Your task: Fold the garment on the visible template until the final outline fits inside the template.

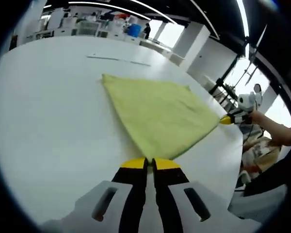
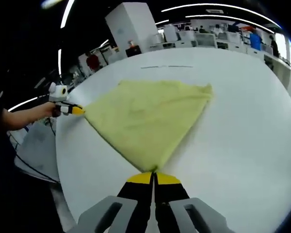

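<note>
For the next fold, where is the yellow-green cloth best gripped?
Probably at the near corners, approached from the table edge: the yellow-green cloth lies flat, each corner tapering to a point. The left gripper and right gripper are already shut on one each.

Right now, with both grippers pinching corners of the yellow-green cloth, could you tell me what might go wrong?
1. The left gripper and right gripper each hold only a corner tip of the cloth; a tug could slip it free.
2. The right-held corner lies near the white table edge, so slack could slide off.
</note>
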